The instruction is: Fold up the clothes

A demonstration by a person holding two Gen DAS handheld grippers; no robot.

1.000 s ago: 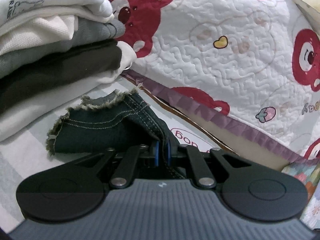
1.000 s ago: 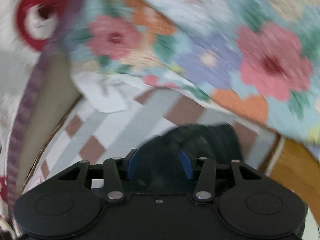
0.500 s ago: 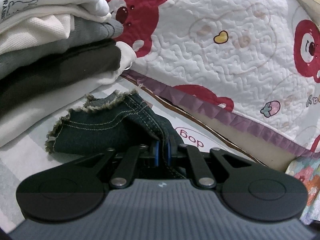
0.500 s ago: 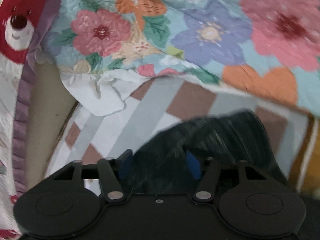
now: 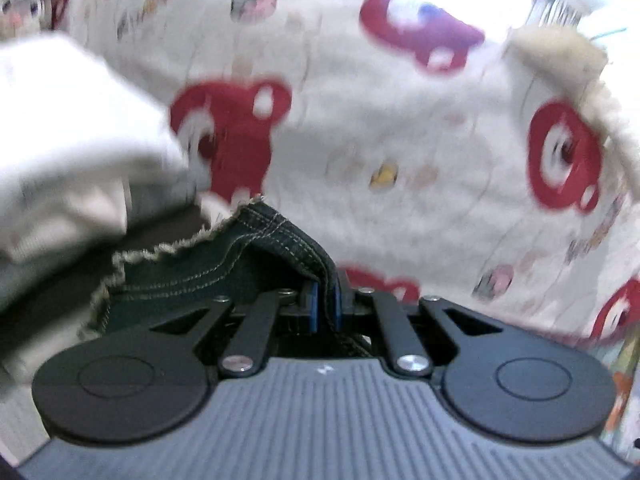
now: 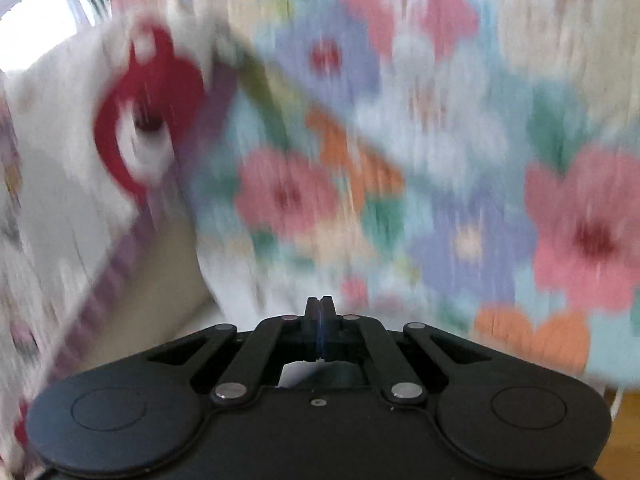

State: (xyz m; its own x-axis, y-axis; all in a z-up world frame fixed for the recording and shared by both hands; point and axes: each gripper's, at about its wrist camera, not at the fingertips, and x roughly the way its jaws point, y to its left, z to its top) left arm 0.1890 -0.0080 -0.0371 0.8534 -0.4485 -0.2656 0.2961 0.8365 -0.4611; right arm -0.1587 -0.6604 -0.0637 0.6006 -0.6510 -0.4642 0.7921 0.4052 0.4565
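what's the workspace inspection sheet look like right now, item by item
surface: hidden in both views, cannot tell
job's things: dark denim with frayed hem, lifted in the left view; folded stack at left, blurred
clutter: nothing seen
grippers: left gripper shut on the denim seam; right gripper shut, with no cloth seen between its fingers
cables: nothing seen
surroundings: bear quilt behind the denim; floral quilt fills the right view; both views motion-blurred
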